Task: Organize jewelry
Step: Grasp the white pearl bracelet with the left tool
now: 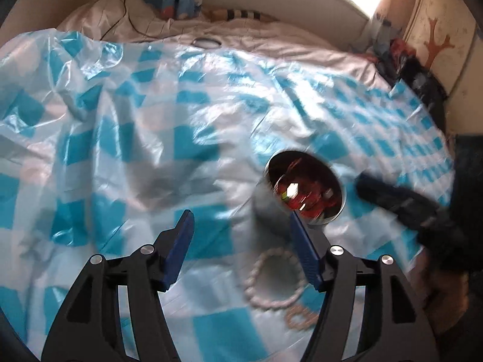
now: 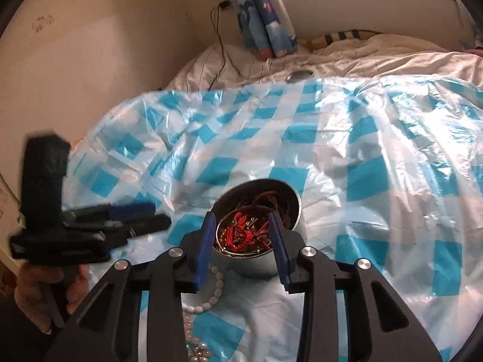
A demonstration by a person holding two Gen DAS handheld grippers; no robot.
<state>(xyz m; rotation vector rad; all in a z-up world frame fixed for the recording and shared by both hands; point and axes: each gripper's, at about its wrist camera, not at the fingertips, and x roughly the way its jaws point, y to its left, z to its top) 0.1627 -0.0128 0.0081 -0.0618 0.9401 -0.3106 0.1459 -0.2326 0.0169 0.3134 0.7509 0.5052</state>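
Metal tin [image 2: 256, 232] brims with red jewelry; white bead bracelet [image 1: 273, 280] beside it; both grippers [image 1: 241, 250] [image 2: 244, 247] apart, empty.

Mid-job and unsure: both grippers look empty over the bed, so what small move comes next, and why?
Probably lower the left gripper onto the white bead bracelet. Its fingers stand open and empty, the bracelet lies loose on the checked plastic sheet just in front of the metal tin, which already holds red jewelry.
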